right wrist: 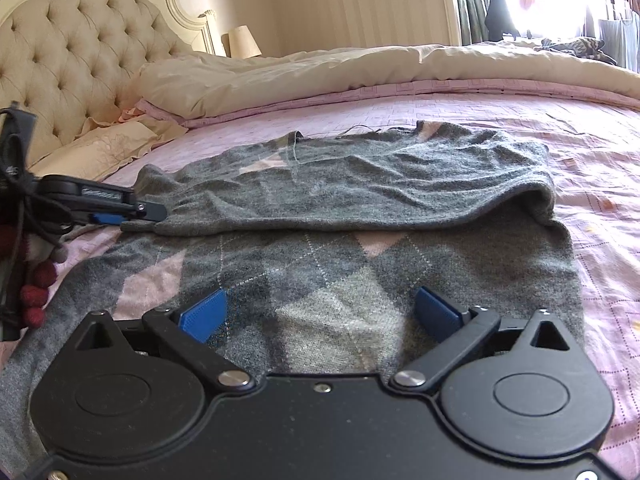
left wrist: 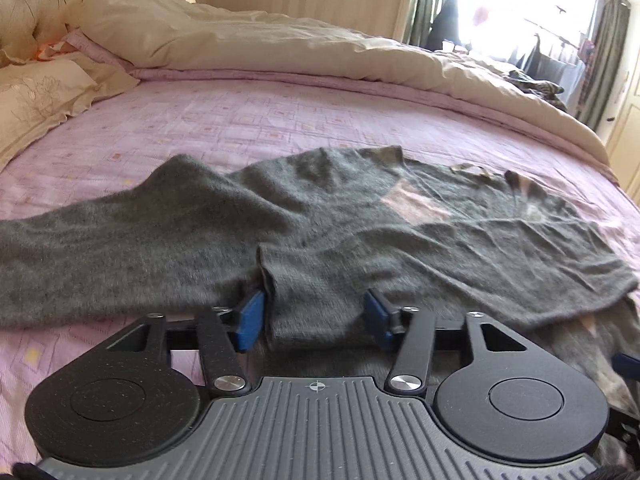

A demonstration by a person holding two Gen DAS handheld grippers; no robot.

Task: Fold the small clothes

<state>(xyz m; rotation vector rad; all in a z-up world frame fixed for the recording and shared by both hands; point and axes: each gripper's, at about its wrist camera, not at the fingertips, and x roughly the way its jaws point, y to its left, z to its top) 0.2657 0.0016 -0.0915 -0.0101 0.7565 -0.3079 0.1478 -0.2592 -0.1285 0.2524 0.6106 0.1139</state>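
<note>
Lying across a pink patterned quilted bedspread (left wrist: 240,120), a grey knitted argyle sweater (left wrist: 360,232) with pale pink diamonds takes up the near part of the bed. Behind it a cream duvet (left wrist: 248,40) is bunched along the far side, a cream embroidered pillow (left wrist: 36,100) sits at the left, and a tufted cream headboard (right wrist: 68,64) with a small lampshade (right wrist: 243,41) beside it closes the corner. Green curtains (left wrist: 424,0) frame a bright window at the far right. Nothing lies on the sweater itself.

The left gripper (left wrist: 315,316) has its blue pads (left wrist: 250,320) set apart with a fold of the grey sweater sleeve standing between them; the cloth touches or nearly touches the left pad, but the jaws are not pressed together on it. The right gripper (right wrist: 320,314) is spread wide, its blue pads (right wrist: 202,314) hovering over the argyle front of the sweater with nothing between them.

The right wrist view shows the sweater's upper layer folded back over the diamond-patterned front, and the left gripper from the side at the sweater's left edge, with a black cable (right wrist: 24,200) and dark red pompoms (right wrist: 36,292) near it. The left wrist view alone shows the long plain sleeve stretching away to the left.
</note>
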